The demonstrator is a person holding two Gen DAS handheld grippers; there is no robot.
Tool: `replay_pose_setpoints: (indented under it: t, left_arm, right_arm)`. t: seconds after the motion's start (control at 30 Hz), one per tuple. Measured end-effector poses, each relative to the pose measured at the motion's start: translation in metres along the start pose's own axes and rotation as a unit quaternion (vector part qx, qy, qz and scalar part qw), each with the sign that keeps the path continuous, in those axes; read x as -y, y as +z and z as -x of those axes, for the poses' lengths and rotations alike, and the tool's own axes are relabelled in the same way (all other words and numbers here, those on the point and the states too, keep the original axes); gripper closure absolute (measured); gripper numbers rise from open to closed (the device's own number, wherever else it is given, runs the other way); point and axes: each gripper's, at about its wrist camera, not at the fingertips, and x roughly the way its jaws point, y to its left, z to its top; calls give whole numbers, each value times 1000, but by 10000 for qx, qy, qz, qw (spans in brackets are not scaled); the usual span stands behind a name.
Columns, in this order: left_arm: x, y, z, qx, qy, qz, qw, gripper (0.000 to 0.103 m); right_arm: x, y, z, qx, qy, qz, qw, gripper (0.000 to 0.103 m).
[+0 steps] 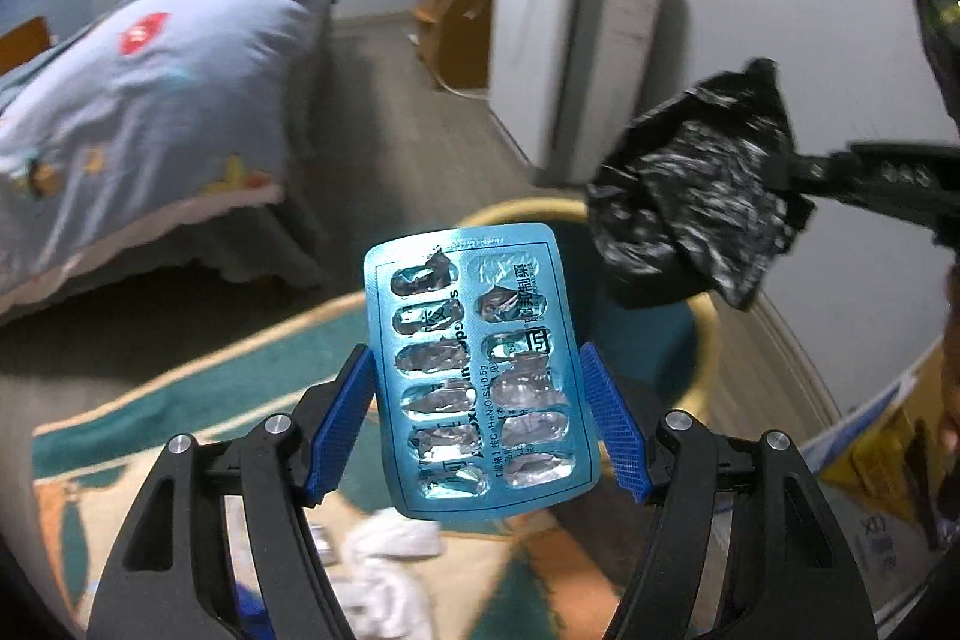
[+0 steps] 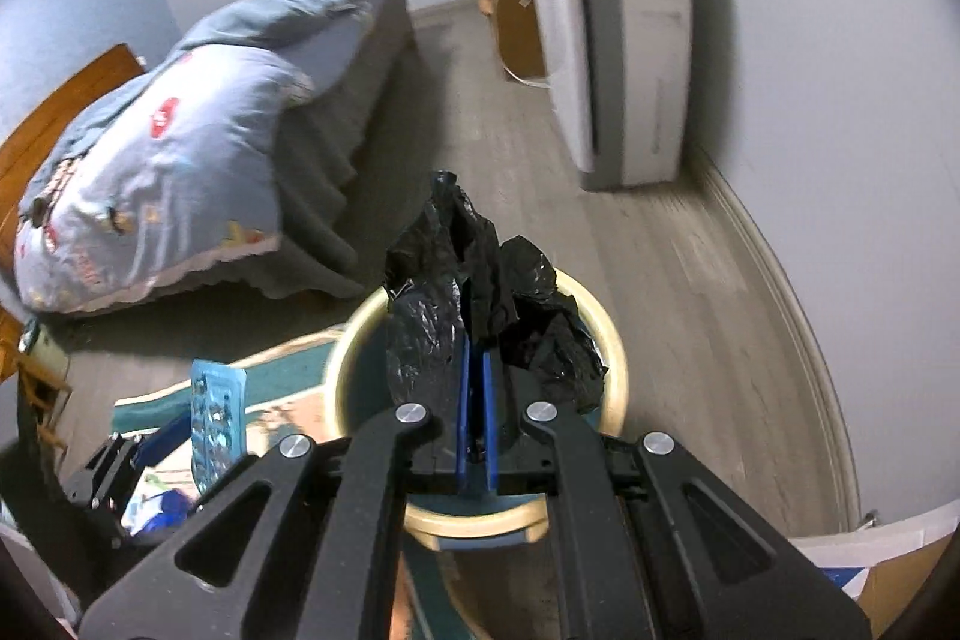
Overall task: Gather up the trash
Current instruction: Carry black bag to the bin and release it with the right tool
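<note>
My left gripper is shut on a blue blister pack with emptied foil pockets, its blue pads pressing both long edges. The pack and left gripper also show at the lower left of the right wrist view. My right gripper is shut on a crumpled black plastic bag, held above a round bin with a cream rim and teal inside. In the left wrist view the bag hangs at the right over the bin, pinched by the right gripper.
A bed with a blue quilt fills the left. A white appliance and a wooden cabinet stand along the far wall. A teal and cream rug lies under the bin, with white crumpled tissue on it. A cardboard box sits at the right.
</note>
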Motion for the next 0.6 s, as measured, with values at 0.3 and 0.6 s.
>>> replay_pose_setpoints:
  t: [0.3, 0.6]
  left_arm:
    - [26, -5, -58, -452, -66, -418, 9981, 32]
    - [24, -13, -84, -659, 31, -551, 9963, 31]
  right_arm:
    - [20, -16, -41, -547, -284, -163, 9980, 99]
    - [19, -17, -48, -571, -282, -160, 9978, 88]
